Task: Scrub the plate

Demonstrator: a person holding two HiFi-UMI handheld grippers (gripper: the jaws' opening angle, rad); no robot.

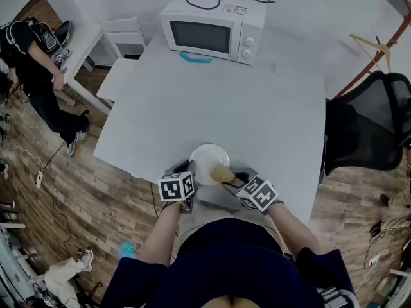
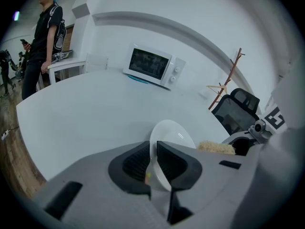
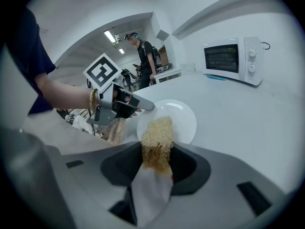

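Observation:
A white plate [image 1: 209, 162] sits at the near edge of the white table [image 1: 257, 108]. My left gripper [image 1: 187, 175] is shut on the plate's left rim; in the left gripper view the plate [image 2: 171, 137] stands edge-on between the jaws of the left gripper [image 2: 153, 163]. My right gripper [image 1: 234, 178] is shut on a tan scrub sponge [image 1: 221, 172], whose far end lies over the plate's near right part. In the right gripper view the sponge [image 3: 157, 140] juts from the right gripper [image 3: 157, 163] over the plate [image 3: 181, 120], with the left gripper [image 3: 136, 104] at the plate's rim.
A white microwave [image 1: 212, 31] stands at the table's far side with a teal item [image 1: 194, 58] in front of it. A black office chair [image 1: 366, 124] stands to the right. A person [image 1: 38, 69] stands by a white side desk [image 1: 83, 50] at the left.

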